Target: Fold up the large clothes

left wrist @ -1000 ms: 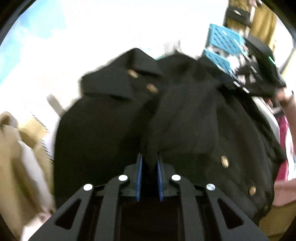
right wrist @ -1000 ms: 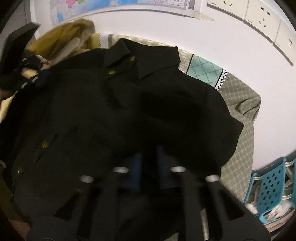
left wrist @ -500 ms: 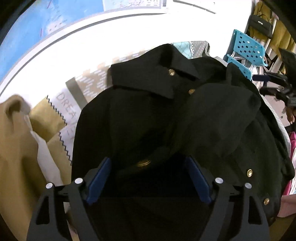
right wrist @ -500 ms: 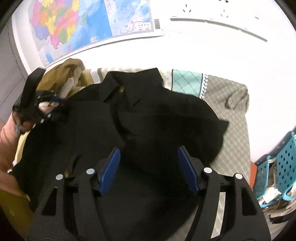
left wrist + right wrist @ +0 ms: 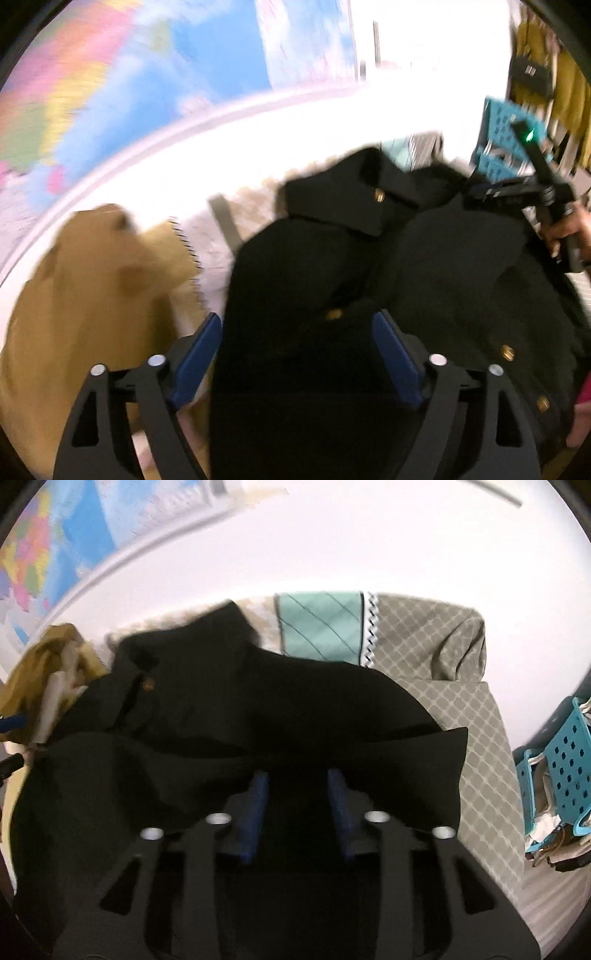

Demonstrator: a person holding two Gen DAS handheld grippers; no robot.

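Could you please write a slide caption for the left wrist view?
Open left gripper above a black coat, tan garment beside it.

The black coat (image 5: 369,280) is thick matt cloth with a slightly napped face, set with small shiny brass-coloured metal buttons (image 5: 379,194). Beneath it the bed cover (image 5: 454,657) is soft quilted cloth, grey and teal with a stitched diamond pattern, and the tan garment (image 5: 92,280) beside it is a smooth matt fabric. The left gripper (image 5: 297,328) and right gripper (image 5: 298,786) are matt black plastic with blue rubbery-looking pads (image 5: 393,354) and bright metal screw heads; the basket (image 5: 565,771) is glossy teal plastic, the wall map (image 5: 40,554) printed paper.
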